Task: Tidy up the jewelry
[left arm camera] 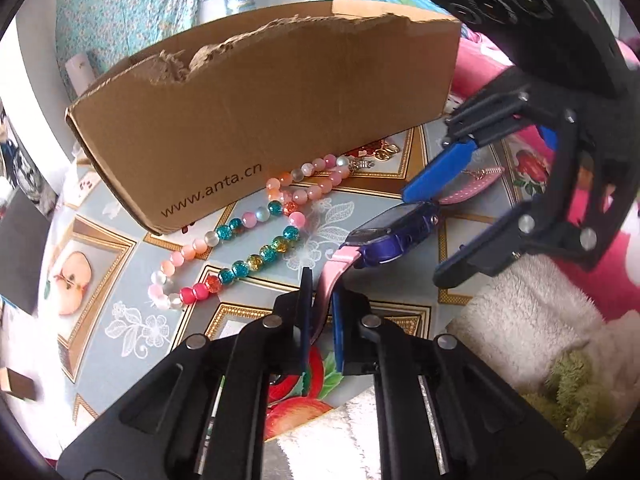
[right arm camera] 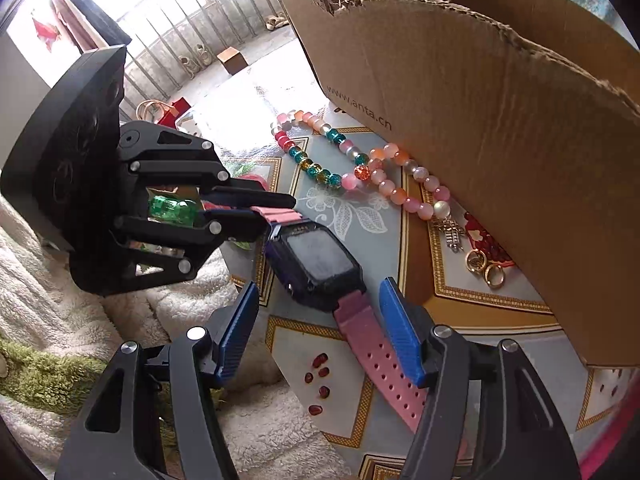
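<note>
- One piece is in hand so far: the watch (right arm camera: 320, 266), dark-cased with pink straps, lies on the table (right arm camera: 460, 300) in front of the cardboard box (right arm camera: 480, 140).
- Its far strap end is pinched between the closed fingers of the left claw (left arm camera: 320, 312); in the right wrist view that claw comes in from the left and is clamped on pink strap.
- Around the near strap the right claw (right arm camera: 320, 328) stands spread, one blue finger on each side; I cannot tell whether either touches it.
- Beyond the watch, two bead strings (right arm camera: 352, 164), one pink and one with teal and amber beads, lie tangled against the box's near wall.
- Farther right along that wall sit gold rings (right arm camera: 486, 266), a small silver charm (right arm camera: 452, 232) and a red ornament (right arm camera: 480, 240).
- Loose red seeds (right arm camera: 320, 376) lie on the table beside the near strap.
- By my reading the task is at an early stage: nothing visible has gone into the box, whose inside is hidden, and every piece is on the table.
</note>
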Action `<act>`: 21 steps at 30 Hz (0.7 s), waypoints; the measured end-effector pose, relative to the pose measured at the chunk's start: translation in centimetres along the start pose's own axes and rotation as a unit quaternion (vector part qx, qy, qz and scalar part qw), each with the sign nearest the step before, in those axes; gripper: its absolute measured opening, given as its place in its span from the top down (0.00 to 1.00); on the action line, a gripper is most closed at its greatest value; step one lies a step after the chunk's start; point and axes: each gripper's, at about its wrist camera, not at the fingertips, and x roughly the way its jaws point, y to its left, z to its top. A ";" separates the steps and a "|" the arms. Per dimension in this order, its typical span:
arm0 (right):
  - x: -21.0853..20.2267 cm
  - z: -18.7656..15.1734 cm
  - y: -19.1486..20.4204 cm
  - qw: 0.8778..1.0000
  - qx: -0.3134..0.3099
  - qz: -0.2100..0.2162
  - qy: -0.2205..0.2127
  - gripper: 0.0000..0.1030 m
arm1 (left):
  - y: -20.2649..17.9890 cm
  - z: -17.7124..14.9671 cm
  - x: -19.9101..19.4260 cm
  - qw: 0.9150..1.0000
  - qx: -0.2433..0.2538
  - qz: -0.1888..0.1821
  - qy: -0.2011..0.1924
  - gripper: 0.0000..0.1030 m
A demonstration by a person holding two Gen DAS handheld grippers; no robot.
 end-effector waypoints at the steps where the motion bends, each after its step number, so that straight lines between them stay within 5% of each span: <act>1: -0.2 -0.6 0.2 1.000 0.000 -0.019 -0.005 0.40 | 0.5 0.2 0.1 1.000 -0.011 -0.008 0.002 0.93; 5: -1.2 -2.8 0.3 0.994 0.021 -0.098 -0.033 0.41 | 1.8 0.6 0.3 1.000 -0.021 -0.016 0.005 0.95; 12: -2.6 -5.5 0.0 0.968 0.059 -0.229 -0.085 0.89 | 1.0 0.3 0.2 1.000 -0.010 0.004 -0.004 0.95; 21: -8.6 -3.3 4.0 0.939 0.043 -0.291 -0.176 0.95 | 1.3 2.3 -7.3 0.995 -0.018 -0.002 -0.097 0.97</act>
